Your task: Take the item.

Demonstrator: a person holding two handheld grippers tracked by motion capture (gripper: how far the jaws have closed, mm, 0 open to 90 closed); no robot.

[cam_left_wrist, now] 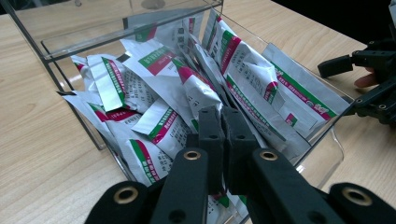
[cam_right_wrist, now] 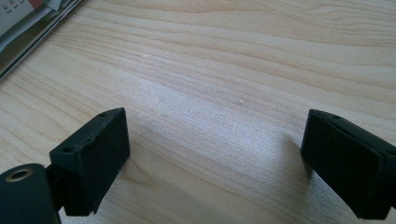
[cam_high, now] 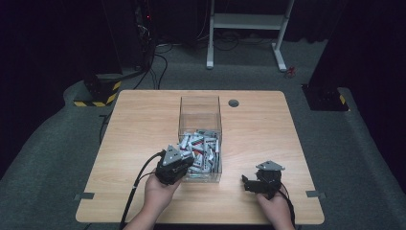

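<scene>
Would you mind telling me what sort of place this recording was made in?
Probably a lab or recording studio, not a home: a lone wooden table on grey carpet, dark curtained surroundings, cables trailing to equipment behind, and a clear box of sachets set out for handling.

The table point(cam_high: 143, 120) is pale wood with fine grain. The box point(cam_left_wrist: 140, 28) is clear, its sachets point(cam_left_wrist: 252, 79) silver-white with green and red stripes and small print, seemingly grey. Both tongs point(cam_left_wrist: 223, 119) point(cam_right_wrist: 215, 163) are matte black.
</scene>
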